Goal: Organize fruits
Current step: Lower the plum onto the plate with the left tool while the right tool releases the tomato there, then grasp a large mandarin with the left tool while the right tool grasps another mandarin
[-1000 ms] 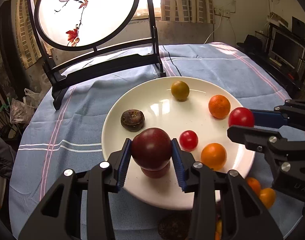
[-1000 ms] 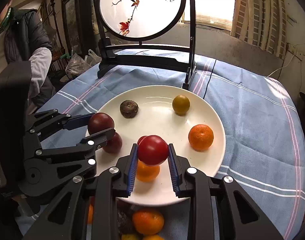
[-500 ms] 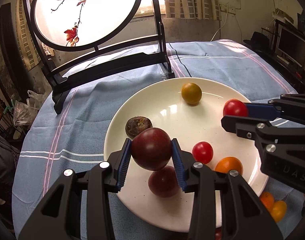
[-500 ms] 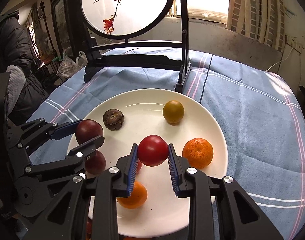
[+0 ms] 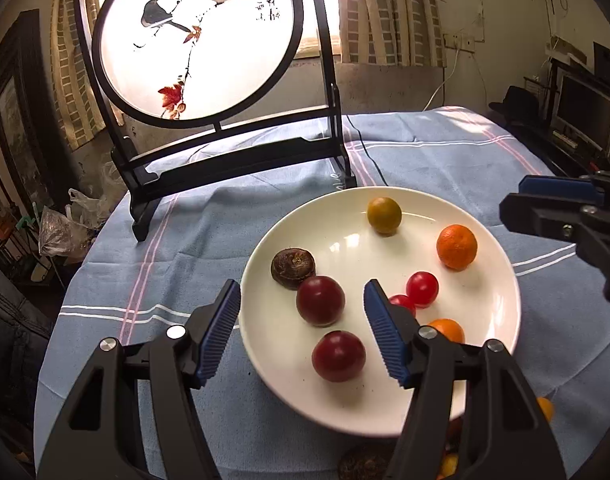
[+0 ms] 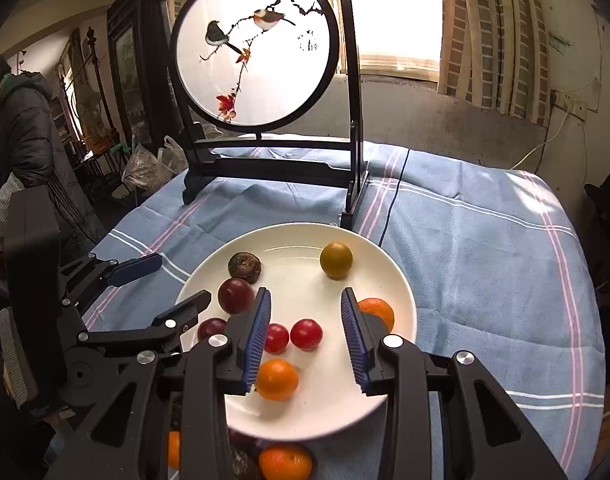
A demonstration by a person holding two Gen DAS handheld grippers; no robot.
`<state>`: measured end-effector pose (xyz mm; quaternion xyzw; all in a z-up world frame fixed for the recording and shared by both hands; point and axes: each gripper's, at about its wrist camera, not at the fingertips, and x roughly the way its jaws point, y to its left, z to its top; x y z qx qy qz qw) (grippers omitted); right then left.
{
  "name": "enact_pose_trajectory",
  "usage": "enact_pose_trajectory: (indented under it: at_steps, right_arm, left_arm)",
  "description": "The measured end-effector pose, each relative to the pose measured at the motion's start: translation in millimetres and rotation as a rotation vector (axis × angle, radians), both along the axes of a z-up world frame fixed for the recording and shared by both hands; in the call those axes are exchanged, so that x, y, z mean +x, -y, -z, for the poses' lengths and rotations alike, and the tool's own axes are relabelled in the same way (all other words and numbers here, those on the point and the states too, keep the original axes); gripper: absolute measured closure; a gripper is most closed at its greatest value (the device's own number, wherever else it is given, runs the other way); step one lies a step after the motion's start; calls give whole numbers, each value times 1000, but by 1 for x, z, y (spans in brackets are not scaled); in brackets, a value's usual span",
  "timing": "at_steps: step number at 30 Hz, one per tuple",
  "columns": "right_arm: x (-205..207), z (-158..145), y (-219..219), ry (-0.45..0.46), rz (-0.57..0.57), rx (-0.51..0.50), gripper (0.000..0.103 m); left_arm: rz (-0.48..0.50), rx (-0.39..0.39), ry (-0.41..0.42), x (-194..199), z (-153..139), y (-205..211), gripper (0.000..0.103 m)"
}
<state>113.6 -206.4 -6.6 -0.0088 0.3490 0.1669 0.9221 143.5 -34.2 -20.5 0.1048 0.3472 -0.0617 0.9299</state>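
Your left gripper (image 5: 303,334) and right gripper (image 6: 305,338) have both just spread their jaws and hold nothing; the dark plum (image 5: 320,300) and red tomato (image 6: 306,333) lie on the white plate (image 5: 493,308).

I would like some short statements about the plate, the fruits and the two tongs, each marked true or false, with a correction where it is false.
1. The left tongs grip a dark red fruit. False: they have just been opening and hold nothing; both dark red fruits lie on the plate.
2. The right tongs are open. True; they too have just been opening.
3. A yellow-green fruit lies on the far part of the plate. True.
4. The plate is square. False: it is round and white.
5. Some oranges lie off the plate, on the cloth. True.
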Motion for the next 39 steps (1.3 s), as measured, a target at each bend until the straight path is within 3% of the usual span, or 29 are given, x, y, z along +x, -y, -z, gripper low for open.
enact_pose_trajectory:
  at_steps: [2, 5, 12, 18, 20, 22, 27, 33, 36, 39]
  right_arm:
    - [-23, -5, 4, 16, -10, -15, 61]
    - [-65, 1, 8, 10, -49, -35, 58]
    - [-142, 76, -14, -144, -186, -93, 58]
    - [-131, 119, -24, -258, -173, -63, 58]
    - [-123, 119, -26, -257, -168, -25, 58]
    - [-117, 118, -28, -263, -163, 4, 65]
    - [-122, 115, -23, -239, -171, -16, 66]
    - [-139, 107, 4, -232, -139, -3, 66]
    - [-142, 108, 12, -235, -126, 6, 66]
    - [-145, 110, 14, -233, -125, 6, 66]
  left_arm:
    - [16, 4, 26, -20, -7, -5, 33]
    - [53, 21, 38, -54, -7, -13, 32]
    - [139, 32, -54, -111, 24, -30, 31]
    - [238, 38, -138, -136, 52, -21, 31]
    - [260, 38, -159, -137, 59, -13, 31]
    - [269, 33, -174, -134, 64, -6, 31]
    - [276, 18, -189, -126, 69, 8, 33]
    - [328, 53, -213, -118, 78, 26, 54]
    - [311, 79, -208, -114, 84, 28, 58]
    - [307, 21, -235, -115, 80, 21, 59]
